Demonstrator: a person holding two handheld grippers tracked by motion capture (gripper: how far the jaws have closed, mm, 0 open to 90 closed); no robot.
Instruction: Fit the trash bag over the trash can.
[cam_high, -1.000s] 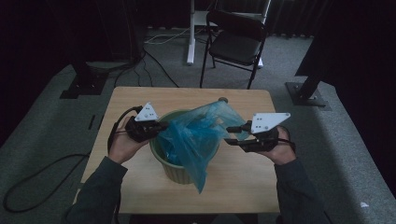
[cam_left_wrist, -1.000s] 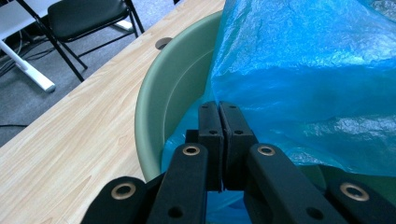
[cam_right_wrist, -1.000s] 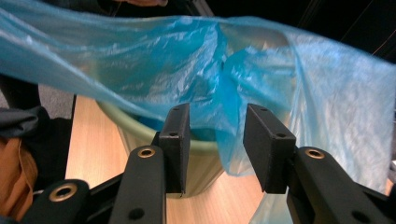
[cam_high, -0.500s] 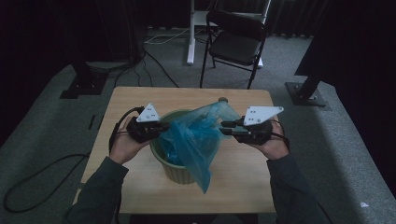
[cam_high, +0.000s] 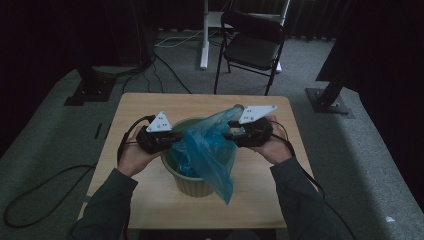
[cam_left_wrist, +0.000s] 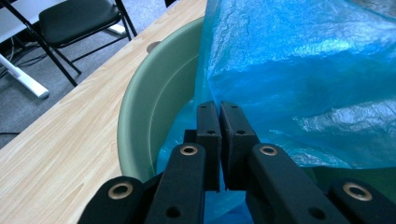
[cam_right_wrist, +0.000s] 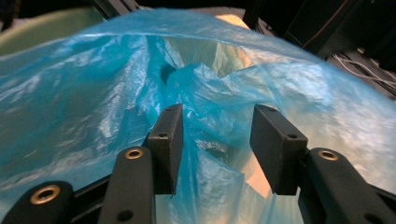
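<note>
Bag: a thin blue plastic bag (cam_high: 207, 150) sits in and over the green tub (cam_high: 192, 184) at the middle of the table, one flap spilling over the tub's near rim toward me.
Tub: round, pale green, upright, with its rim showing on the left beside the bag (cam_left_wrist: 299, 70).
My left gripper (cam_high: 167, 138): at the tub's left rim; in the left gripper view my jaws are pressed nearly together with only a thin slit between them, and the bag's edge runs down to their tips. I cannot tell whether the film is pinched.
My right gripper (cam_high: 235, 134): at the bag's far right corner; in the right gripper view my jaws stand apart with crumpled blue film (cam_right_wrist: 210, 107) bunched between them.
Table (cam_high: 150, 105): light wood, bare around the tub.
Beyond: a black folding chair (cam_high: 252, 45) on grey floor, far side.
</note>
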